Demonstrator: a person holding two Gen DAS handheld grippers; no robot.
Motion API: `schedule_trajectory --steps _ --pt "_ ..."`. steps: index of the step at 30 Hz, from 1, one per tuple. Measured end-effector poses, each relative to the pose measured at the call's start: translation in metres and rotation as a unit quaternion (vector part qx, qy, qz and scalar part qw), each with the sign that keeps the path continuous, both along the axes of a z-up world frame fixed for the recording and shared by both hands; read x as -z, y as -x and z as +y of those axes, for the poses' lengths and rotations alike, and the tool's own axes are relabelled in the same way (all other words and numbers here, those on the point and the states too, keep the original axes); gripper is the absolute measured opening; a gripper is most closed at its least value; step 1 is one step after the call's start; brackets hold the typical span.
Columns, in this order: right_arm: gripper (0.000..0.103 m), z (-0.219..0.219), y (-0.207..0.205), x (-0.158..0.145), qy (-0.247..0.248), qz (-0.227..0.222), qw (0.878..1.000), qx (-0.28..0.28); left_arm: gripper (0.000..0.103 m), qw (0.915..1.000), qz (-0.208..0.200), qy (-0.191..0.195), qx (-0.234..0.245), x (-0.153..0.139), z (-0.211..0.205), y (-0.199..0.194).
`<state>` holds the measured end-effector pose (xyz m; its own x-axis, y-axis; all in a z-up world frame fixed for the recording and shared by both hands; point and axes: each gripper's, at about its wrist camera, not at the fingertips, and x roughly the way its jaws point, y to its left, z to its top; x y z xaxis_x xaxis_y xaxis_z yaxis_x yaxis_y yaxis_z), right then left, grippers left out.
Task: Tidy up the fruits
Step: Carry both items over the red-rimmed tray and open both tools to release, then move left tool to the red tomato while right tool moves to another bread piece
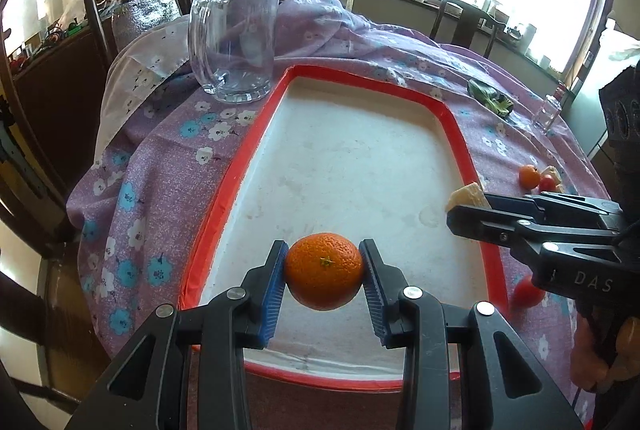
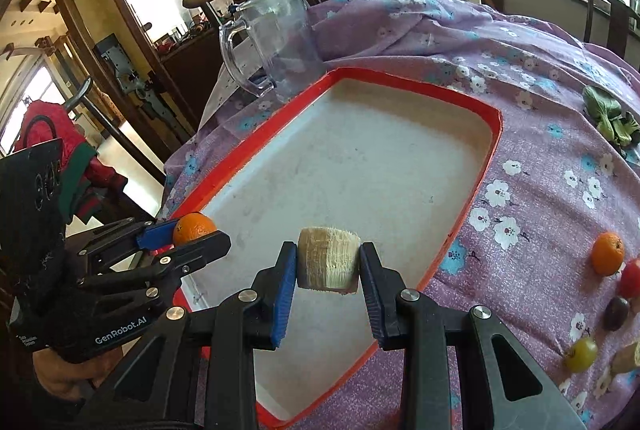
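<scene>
Left wrist view, bottom centre: the left tongs point(image 1: 323, 272) clamp an orange mandarin point(image 1: 323, 270) above the near end of the red-rimmed white tray point(image 1: 224, 198), with a clear glass mug point(image 1: 236, 34) beside the tray's far left corner at upper left. Right wrist view, lower centre: the right tongs point(image 2: 328, 270) pinch a pale fibrous chunk point(image 2: 328, 262) over the same tray, while 1 more mandarin point(image 2: 607, 253) and small fruits lie on the floral-clothed worktop point(image 2: 540, 190) at the right edge.

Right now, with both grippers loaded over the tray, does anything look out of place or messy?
The purple floral tablecloth is bunched in folds behind the red-rimmed white tray, and a wilted green leafy vegetable lies loose on it. Nothing looks spilled or broken.
</scene>
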<state>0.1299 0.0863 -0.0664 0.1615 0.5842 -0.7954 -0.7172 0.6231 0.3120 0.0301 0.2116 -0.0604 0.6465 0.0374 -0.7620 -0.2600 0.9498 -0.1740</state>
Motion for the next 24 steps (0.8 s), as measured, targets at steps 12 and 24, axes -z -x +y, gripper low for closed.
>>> schedule_trajectory --steps 12,24 --pt "0.036 0.022 -0.006 0.031 0.04 0.011 0.999 -0.015 0.046 0.9996 0.029 -0.001 -0.003 0.022 -0.001 -0.015" --pt "0.06 -0.022 -0.006 -0.008 -0.006 -0.003 1.0 0.02 0.082 0.9993 -0.003 -0.035 -0.012 -0.005 -0.014 0.007"
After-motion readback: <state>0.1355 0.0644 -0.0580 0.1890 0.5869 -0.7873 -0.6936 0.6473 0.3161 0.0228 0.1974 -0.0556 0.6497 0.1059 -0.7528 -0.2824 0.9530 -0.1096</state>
